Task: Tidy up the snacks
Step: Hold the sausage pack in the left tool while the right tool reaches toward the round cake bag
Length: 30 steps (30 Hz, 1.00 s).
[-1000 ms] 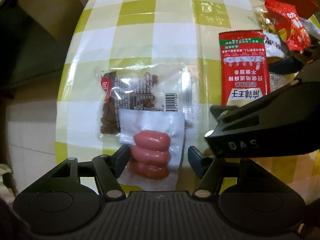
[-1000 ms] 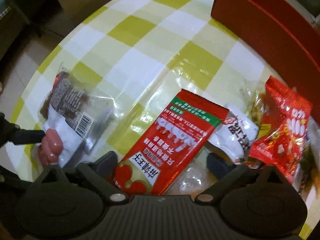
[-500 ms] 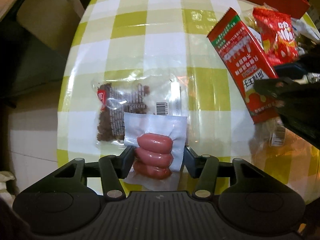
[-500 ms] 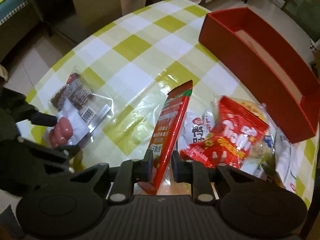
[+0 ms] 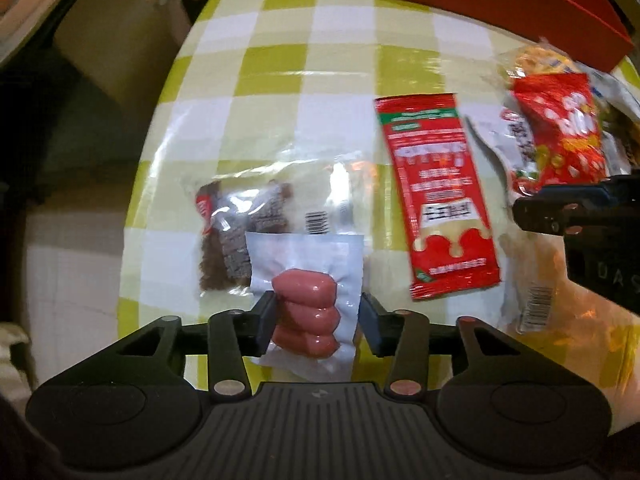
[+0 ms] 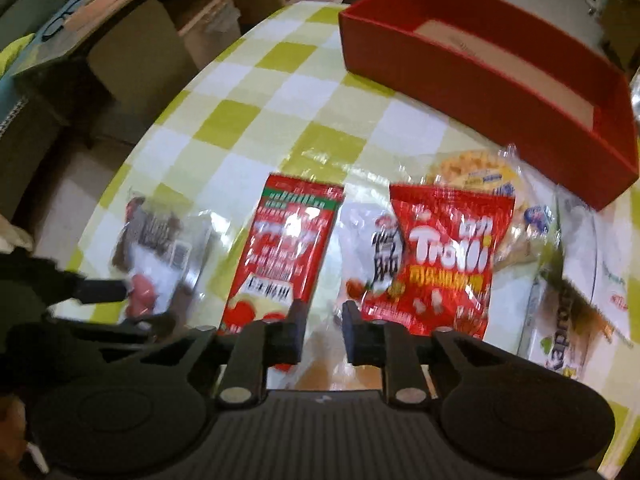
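Note:
My left gripper point(image 5: 318, 322) is shut on a white vacuum pack of pink sausages point(image 5: 308, 312) and holds it above the table edge. Under it lies a clear pack of dark dried meat point(image 5: 244, 232). The long red sachet point(image 5: 436, 196) lies flat on the checked cloth; it also shows in the right wrist view point(image 6: 284, 248). My right gripper point(image 6: 323, 332) is slightly open and empty, just behind the sachet's near end. A red Trolli bag point(image 6: 448, 256) lies right of it.
A long red open box point(image 6: 500, 68) stands at the far right of the round yellow-checked table point(image 6: 240, 120). Several more snack packs point(image 6: 560, 304) are heaped at the right. The table edge curves along the left, with cardboard boxes point(image 6: 140, 60) beyond.
The right gripper let go of the red sachet, which now lies flat on the cloth, and pulled back. The left gripper has lifted the sausage pack slightly.

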{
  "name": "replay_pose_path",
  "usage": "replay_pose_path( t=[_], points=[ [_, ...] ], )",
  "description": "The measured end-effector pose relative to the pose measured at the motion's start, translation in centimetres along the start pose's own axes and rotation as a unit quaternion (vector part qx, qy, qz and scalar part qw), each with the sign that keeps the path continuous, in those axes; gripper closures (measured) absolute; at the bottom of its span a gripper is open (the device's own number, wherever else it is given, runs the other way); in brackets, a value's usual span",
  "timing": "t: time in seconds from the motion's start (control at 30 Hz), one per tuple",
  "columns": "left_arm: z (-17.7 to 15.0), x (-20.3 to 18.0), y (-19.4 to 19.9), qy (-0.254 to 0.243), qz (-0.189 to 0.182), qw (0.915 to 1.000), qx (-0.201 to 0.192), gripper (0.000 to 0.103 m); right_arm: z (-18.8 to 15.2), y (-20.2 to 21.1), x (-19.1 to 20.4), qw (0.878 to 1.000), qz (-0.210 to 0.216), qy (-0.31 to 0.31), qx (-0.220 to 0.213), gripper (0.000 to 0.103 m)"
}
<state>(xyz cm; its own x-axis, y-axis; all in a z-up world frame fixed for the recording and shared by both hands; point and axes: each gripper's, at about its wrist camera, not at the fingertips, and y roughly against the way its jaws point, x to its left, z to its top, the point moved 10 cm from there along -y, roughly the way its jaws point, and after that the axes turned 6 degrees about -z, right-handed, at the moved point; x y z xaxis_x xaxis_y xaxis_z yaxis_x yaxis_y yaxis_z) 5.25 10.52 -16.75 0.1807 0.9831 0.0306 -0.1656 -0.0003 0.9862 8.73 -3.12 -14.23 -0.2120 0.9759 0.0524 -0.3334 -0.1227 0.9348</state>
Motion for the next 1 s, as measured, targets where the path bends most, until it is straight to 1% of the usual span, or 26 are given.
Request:
replay_pose_path(
  t=[0.03, 0.07, 0.1, 0.13, 0.17, 0.23, 0.27, 0.37, 0.43, 0.47, 0.5, 0.63, 0.67, 0.73, 0.77, 0.83, 0.87, 0.9, 0.93, 0.97, 1.0],
  points=[
    [0.0, 0.5, -0.1, 0.007, 0.004, 1.0, 0.0, 0.047, 0.4, -0.1, 0.4, 1.0, -0.001, 0.004, -0.003, 0.064],
    [-0.1, 0.8, -0.2, 0.012, 0.01, 0.9999, 0.0, 0.043, 0.9, -0.3, 1.0, 1.0, 0.007, 0.004, -0.004, 0.048],
    [-0.2, 1.1, -0.3, 0.019, 0.014, 0.9997, 0.0, 0.037, 1.3, -0.6, 1.6, 1.0, 0.015, 0.002, -0.003, 0.032],
    [-0.2, 1.4, -0.5, 0.024, 0.017, 0.9996, 0.001, 0.035, 1.6, -0.9, 2.1, 1.0, 0.02, 0.001, -0.002, 0.027],
    [-0.4, 1.5, -0.5, 0.028, 0.019, 0.9994, 0.003, 0.033, 1.8, -1.3, 2.6, 1.0, 0.019, 0.001, 0.003, 0.025],
    [-0.6, 1.5, -0.7, 0.032, 0.014, 0.9993, 0.009, 0.032, 1.9, -1.9, 3.6, 1.0, 0.014, 0.013, 0.008, 0.025],
    [-0.6, 1.5, -0.7, 0.033, 0.015, 0.9993, 0.009, 0.032, 1.9, -2.3, 4.0, 1.0, 0.004, 0.019, 0.011, 0.025],
    [-0.8, 1.7, -0.9, 0.035, 0.025, 0.999, 0.012, 0.033, 1.6, -3.4, 4.3, 0.999, -0.014, 0.03, 0.019, 0.025],
    [-1.0, 2.0, -1.3, 0.04, 0.026, 0.9986, 0.022, 0.032, 1.2, -4.2, 4.4, 0.999, -0.004, 0.03, 0.029, 0.03],
    [-1.1, 2.2, -1.5, 0.039, 0.029, 0.9986, 0.024, 0.029, 1.0, -4.5, 4.4, 0.999, 0.003, 0.028, 0.031, 0.034],
    [-1.1, 2.2, -1.6, 0.035, 0.031, 0.9986, 0.025, 0.03, 1.1, -4.5, 4.4, 0.999, -0.003, 0.037, 0.026, 0.037],
    [-1.2, 1.9, -1.5, 0.02, 0.032, 0.999, 0.024, 0.032, 0.9, -4.3, 4.4, 0.998, -0.005, 0.061, 0.022, 0.04],
    [-1.1, 1.9, -1.4, 0.017, 0.032, 0.9991, 0.023, 0.033, 0.8, -4.1, 4.2, 0.998, -0.005, 0.064, 0.025, 0.041],
    [-1.0, 1.9, -0.7, 0.02, 0.029, 0.9993, 0.014, 0.044, 0.5, -4.0, 4.0, 0.997, -0.01, 0.073, 0.025, 0.043],
    [-1.0, 1.7, -0.4, 0.024, 0.012, 0.9995, 0.013, 0.054, 0.4, -3.8, 3.9, 0.997, -0.013, 0.077, 0.025, 0.044],
    [-1.1, 1.7, -0.3, 0.034, 0.005, 0.9992, 0.017, 0.054, 0.3, -3.6, 3.7, 0.996, -0.013, 0.083, 0.025, 0.046],
    [-1.1, 1.7, -0.3, 0.034, 0.006, 0.9993, 0.018, 0.054, 0.3, -3.4, 3.7, 0.996, -0.013, 0.086, 0.024, 0.049],
    [-1.1, 1.6, -0.2, 0.032, 0.007, 0.9993, 0.017, 0.054, 0.3, -3.3, 3.7, 0.996, -0.014, 0.087, 0.021, 0.055],
    [-0.9, 1.7, -0.4, 0.03, 0.008, 0.9994, 0.016, 0.054, 0.4, -3.1, 3.6, 0.996, -0.015, 0.087, 0.019, 0.056],
    [-0.9, 1.7, -0.4, 0.029, 0.007, 0.9994, 0.015, 0.053, 0.4, -3.0, 3.5, 0.996, -0.012, 0.083, 0.02, 0.057],
    [-0.9, 1.6, -0.5, 0.025, 0.005, 0.9995, 0.017, 0.044, 0.3, -3.0, 3.3, 0.996, -0.011, 0.081, 0.021, 0.057]
  ],
)
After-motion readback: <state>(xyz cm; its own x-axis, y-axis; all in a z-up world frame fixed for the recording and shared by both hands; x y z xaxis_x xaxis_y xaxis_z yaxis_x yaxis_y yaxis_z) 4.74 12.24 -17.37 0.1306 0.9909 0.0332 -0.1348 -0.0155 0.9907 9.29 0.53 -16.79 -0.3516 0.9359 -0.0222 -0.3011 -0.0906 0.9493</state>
